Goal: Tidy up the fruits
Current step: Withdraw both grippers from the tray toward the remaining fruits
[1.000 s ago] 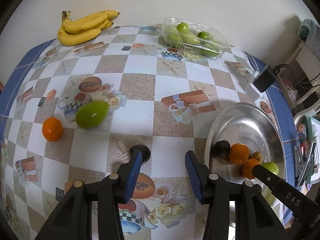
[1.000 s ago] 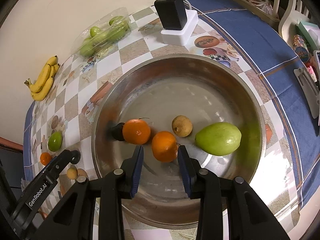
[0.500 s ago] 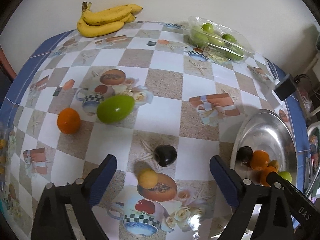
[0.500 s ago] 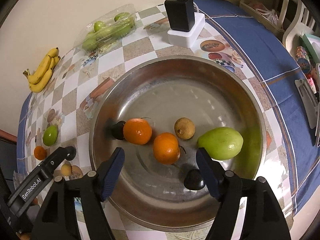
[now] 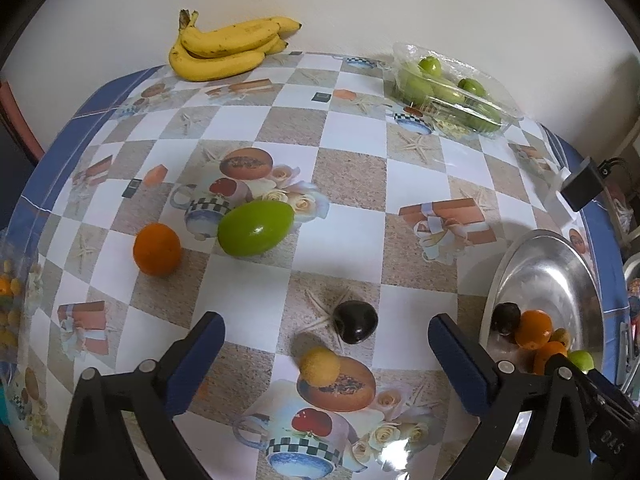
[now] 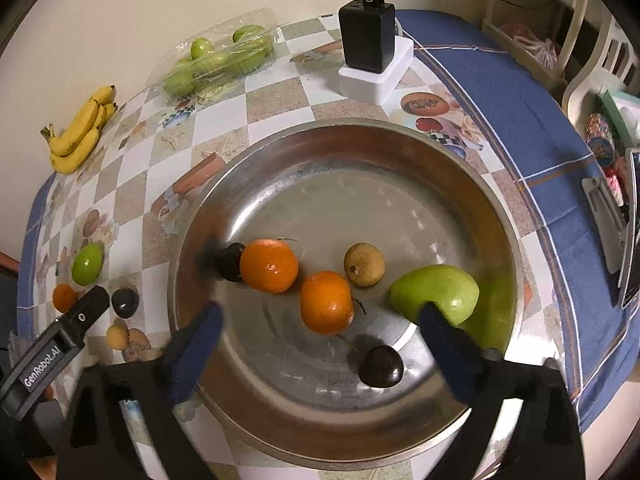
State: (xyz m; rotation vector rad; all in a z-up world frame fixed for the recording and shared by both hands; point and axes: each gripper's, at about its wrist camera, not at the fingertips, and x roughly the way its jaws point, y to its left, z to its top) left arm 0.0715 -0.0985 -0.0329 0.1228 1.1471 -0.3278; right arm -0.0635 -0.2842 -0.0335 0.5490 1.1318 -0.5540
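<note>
fruit (image 5: pixel 254 228) and bowl (image 6: pixel 400 136) on tablecloth (image 5: pixel 352 168)

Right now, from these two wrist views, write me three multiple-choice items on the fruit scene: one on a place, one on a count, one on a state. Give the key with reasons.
1. Where does the bunch of bananas lie?
A. in the metal bowl
B. on the table by the wall
C. in the clear plastic box

2. How many oranges lie in the metal bowl?
A. one
B. two
C. four

3. How does the right gripper stand?
A. open, nothing pressed between its fingers
B. shut on an orange
C. shut on the green mango

Key: 1 B, the bananas rest on the tablecloth at its far edge against the wall. 2 B, two oranges sit side by side in the bowl. 3 A, its jaws have just been opening and stand wide apart; the dark fruit lies loose on the bowl floor between them.
</note>
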